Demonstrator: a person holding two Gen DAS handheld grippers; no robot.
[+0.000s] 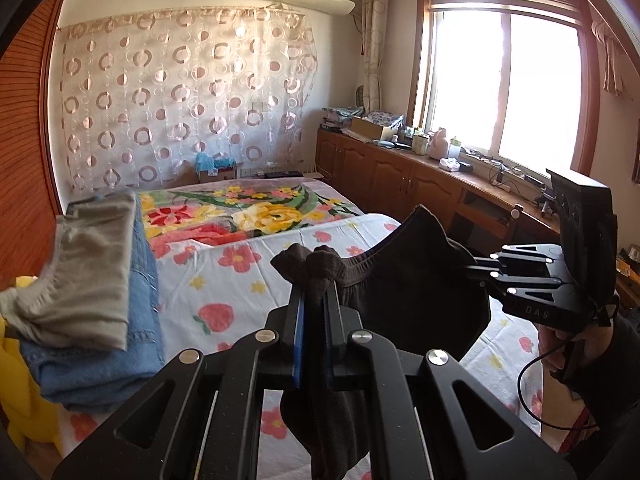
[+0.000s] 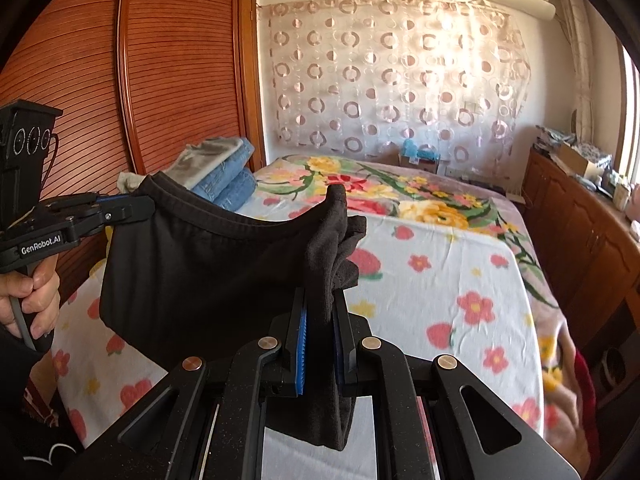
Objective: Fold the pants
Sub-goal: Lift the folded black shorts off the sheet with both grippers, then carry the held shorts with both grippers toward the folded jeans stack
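left claw (image 1: 316,280): pressed together on a bunched corner of the dark brown soft knit pants (image 1: 420,280); blue pads nip the waistband edge, cloth spills out above the tips.
right claw (image 2: 320,300): also pinched shut on the pants' other waistband corner; a fold of fabric hangs down between the jaws and below them.
pants, position: held up in the air betw. both claws, above the bed; waistband sags in a curve from one claw to the other, body of the garment drapes below.
pants, handling (judged): light, limp, no stiffness; will swing and bunch w/ any quick move. Knit looks grippy, not slippery, so a pad pinch should hold. Nothing fragile.
where to hold (judged): waistband corners as now, thickest seam, least stretch. For next fold, prob. lay flat first, then take hem or mid-leg edges.
bed w/ white flower-and-strawberry print sheet (image 2: 440,280): below pants, bare stretch for laying down.
stack of folded clothes, grey over blue denim (image 1: 100,280): on the bed's left side, apart from the pants.
far: wooden cabinets under window (image 1: 400,176).
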